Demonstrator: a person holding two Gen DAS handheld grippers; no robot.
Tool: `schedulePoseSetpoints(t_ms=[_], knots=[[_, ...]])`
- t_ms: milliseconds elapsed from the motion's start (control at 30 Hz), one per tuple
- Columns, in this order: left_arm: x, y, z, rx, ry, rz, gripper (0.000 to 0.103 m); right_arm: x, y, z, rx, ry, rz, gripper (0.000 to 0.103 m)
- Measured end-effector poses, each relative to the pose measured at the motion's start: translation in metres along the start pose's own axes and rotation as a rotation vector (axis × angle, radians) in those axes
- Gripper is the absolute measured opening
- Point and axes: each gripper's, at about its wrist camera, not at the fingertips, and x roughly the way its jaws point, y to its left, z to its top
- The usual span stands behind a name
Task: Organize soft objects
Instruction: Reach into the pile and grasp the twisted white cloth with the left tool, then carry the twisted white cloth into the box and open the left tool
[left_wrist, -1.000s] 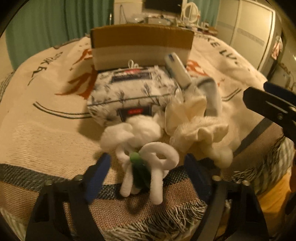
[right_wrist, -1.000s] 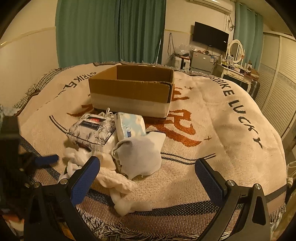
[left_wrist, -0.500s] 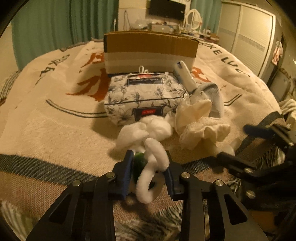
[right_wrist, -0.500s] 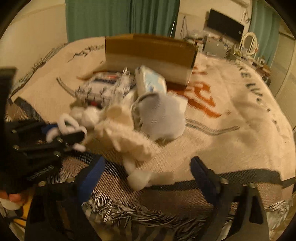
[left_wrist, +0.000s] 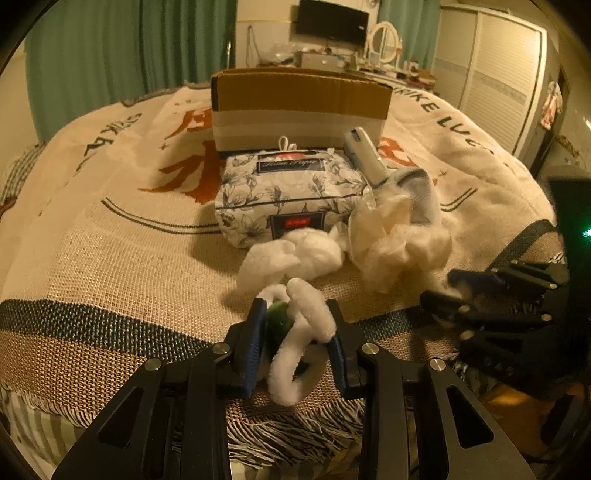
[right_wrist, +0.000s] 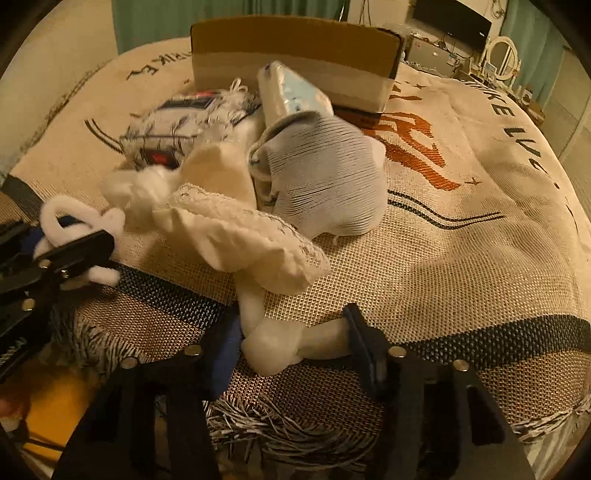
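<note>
My left gripper (left_wrist: 295, 343) is shut on a white fuzzy looped toy with a green centre (left_wrist: 299, 332) at the blanket's front edge; it also shows in the right wrist view (right_wrist: 74, 236). My right gripper (right_wrist: 291, 347) is closing around a white fluffy lump (right_wrist: 273, 347), jaws partly open, touching or nearly touching it. Behind lie a cream lace cloth (right_wrist: 240, 229), a grey-white sock (right_wrist: 325, 173), a floral tissue pack (left_wrist: 288, 188) and a blue wipes pack (right_wrist: 291, 96). The cardboard box (left_wrist: 299, 107) stands beyond them.
A woven blanket (left_wrist: 110, 240) with fringe covers the bed. The bed's front edge is right under both grippers. Green curtains, a wardrobe and a desk with a mirror stand far behind.
My left gripper closed on the white looped toy and holds it. My right gripper came down and forward to the white fluffy lump and narrowed around it.
</note>
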Motion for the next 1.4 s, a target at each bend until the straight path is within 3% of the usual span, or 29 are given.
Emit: schedulePoseSetpoints(t_ms=[33,67,133,433,600,800,1067,1200,1400], knots=[[-0.001,-0.001,0.001,0.003,-0.003,0.0,0.03,-0.003,-0.001,-0.001,0.007,-0.009,0.027,0.034],[-0.002,-0.001,0.002,0.006,-0.005,0.001,0.03,-0.008,-0.002,0.0,0.01,-0.019,0.049,0.021],[-0.004,-0.003,0.003,0.012,-0.012,0.007,0.03,-0.019,0.003,-0.001,-0.008,-0.043,0.068,0.013],[-0.026,-0.009,0.018,0.03,-0.074,0.02,0.03,-0.056,0.012,-0.003,-0.068,-0.136,0.106,0.011],[-0.039,-0.014,0.045,0.056,-0.142,0.041,0.03,-0.09,0.0,0.015,-0.055,-0.238,0.114,0.011],[-0.052,-0.013,0.094,0.068,-0.222,0.049,0.03,-0.129,-0.02,0.065,-0.058,-0.371,0.125,0.011],[-0.045,-0.003,0.175,0.078,-0.299,0.044,0.03,-0.152,-0.039,0.16,-0.065,-0.49,0.189,0.011],[-0.019,0.005,0.215,0.088,-0.287,0.062,0.03,-0.138,-0.048,0.211,-0.062,-0.509,0.205,0.011],[0.032,0.013,0.254,0.097,-0.269,0.055,0.03,-0.082,-0.063,0.269,-0.032,-0.462,0.231,0.011]])
